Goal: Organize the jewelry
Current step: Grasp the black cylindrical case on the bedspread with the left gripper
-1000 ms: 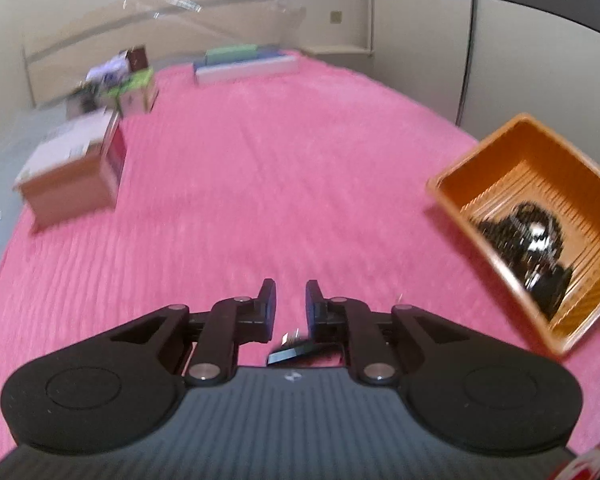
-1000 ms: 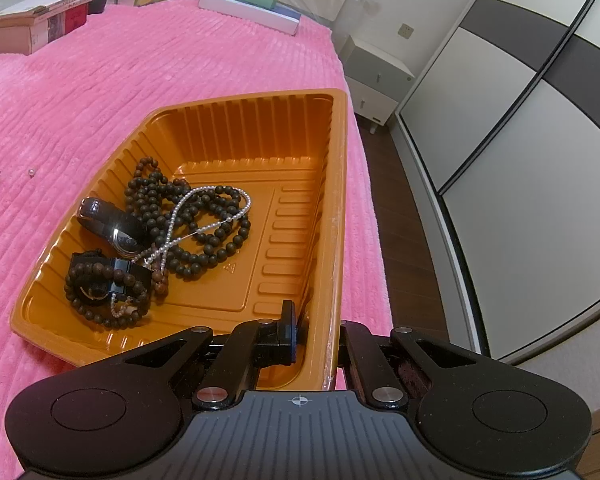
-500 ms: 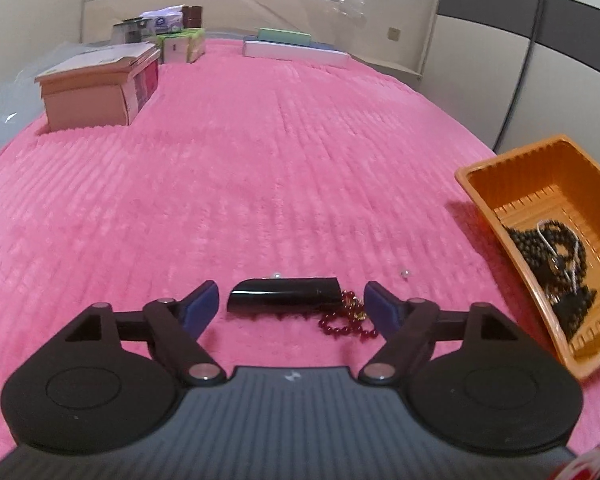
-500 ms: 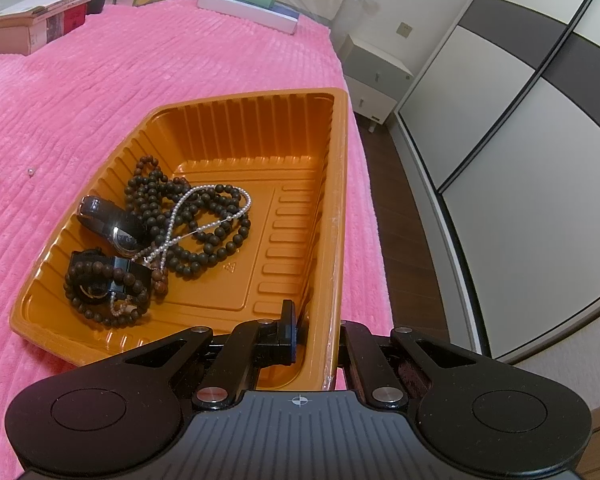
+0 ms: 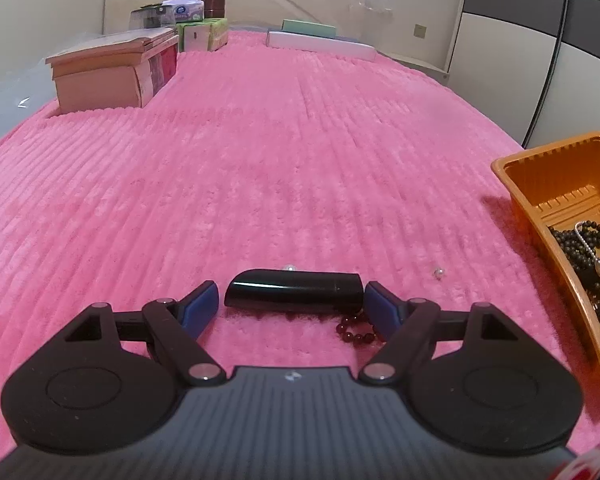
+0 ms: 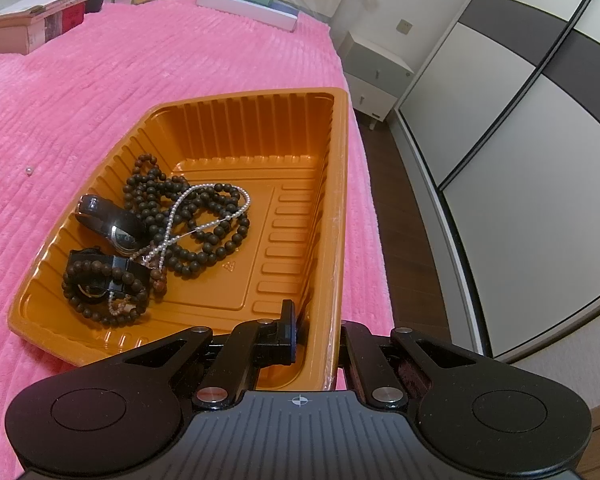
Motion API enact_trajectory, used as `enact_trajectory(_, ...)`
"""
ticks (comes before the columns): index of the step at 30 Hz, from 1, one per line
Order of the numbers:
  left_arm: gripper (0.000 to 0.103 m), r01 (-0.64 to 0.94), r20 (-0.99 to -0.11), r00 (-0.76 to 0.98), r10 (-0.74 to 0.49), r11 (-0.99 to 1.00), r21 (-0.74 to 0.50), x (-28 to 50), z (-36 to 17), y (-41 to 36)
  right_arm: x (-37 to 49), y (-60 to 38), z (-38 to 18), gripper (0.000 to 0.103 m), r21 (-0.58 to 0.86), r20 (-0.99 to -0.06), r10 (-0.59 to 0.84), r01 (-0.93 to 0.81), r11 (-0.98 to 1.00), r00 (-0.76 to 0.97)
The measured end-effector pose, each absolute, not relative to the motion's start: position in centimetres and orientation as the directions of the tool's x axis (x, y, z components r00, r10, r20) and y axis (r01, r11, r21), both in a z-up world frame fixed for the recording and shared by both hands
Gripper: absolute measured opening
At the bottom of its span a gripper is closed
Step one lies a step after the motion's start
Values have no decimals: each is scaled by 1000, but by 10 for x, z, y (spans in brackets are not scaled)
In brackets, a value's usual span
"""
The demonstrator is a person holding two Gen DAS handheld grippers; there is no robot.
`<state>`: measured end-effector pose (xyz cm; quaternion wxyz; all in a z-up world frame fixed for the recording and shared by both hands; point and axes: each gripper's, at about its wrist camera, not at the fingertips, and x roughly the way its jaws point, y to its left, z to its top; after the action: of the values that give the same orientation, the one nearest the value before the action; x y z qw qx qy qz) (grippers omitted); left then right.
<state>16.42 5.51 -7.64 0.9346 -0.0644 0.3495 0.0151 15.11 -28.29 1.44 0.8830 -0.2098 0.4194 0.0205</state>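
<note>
A pink ribbed blanket [image 5: 260,168] covers the whole bed. At three o'clock on it sits the orange plastic tray [image 6: 300,128], cut off by the frame edge in the left view. The right gripper [image 6: 316,332] clamps the tray's near right wall, one finger inside, one outside. A small triangular mark is moulded into the tray floor, too small to read. Inside lie dark wooden bead strands [image 6: 196,220], a pearl string [image 6: 204,212] and two black watches [image 6: 112,224], all tangled together. At eleven o'clock stand cardboard boxes [image 5: 112,76]; their labels are illegible. The left gripper [image 5: 292,304] is spread wide around a black oblong case [image 5: 294,292], not touching it. Dark red beads [image 5: 354,330] are partly hidden behind its right finger. Loose pearls [image 5: 439,272] lie nearby.
</note>
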Motion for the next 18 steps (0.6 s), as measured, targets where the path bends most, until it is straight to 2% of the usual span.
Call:
enact_trajectory(5, 74, -54, -653, 757, -22, 994, -96, 164, -77, 53, 151, -283, 14, 5, -354, -749, -141, -212, 911, 647)
enact_trajectory(18, 74, -24, -611, 791, -18, 998, -60, 144, -55, 55, 151, -283, 14, 5, -354, -749, -140, -212, 911, 648)
